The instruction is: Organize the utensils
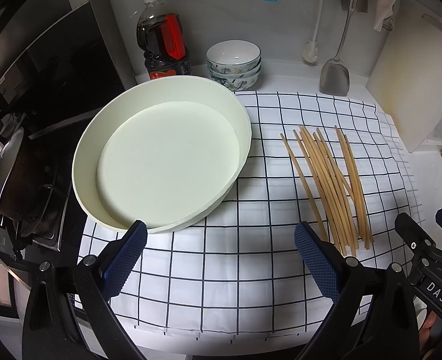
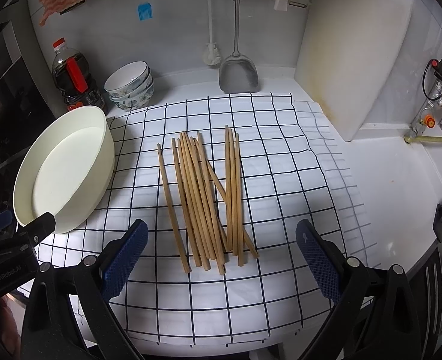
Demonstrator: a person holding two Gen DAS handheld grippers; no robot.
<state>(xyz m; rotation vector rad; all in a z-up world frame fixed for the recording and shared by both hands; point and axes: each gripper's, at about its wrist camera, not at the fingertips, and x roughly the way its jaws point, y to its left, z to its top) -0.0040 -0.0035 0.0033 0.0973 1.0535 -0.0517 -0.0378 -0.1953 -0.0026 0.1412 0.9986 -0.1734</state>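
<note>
Wooden chopsticks (image 2: 204, 201) lie in a loose, crossed pile mid-cloth on the checked cloth (image 2: 281, 180), toward its right half. The empty cream round tray (image 1: 161, 156) sits on the cloth's left edge. Right gripper (image 2: 221, 258) hovers just short of the pile, jaws spread, empty. Left gripper (image 1: 221, 258) is also spread wide and empty, near the tray's front rim. Risk: overlapping sticks roll or scatter when pinched, or several get grabbed at once. Behind the cloth: stacked bowls (image 1: 234, 64), soy sauce bottle (image 1: 164, 48), metal spatula (image 2: 239, 73), cutting board (image 2: 350, 57). Nothing blocks the path.
</note>
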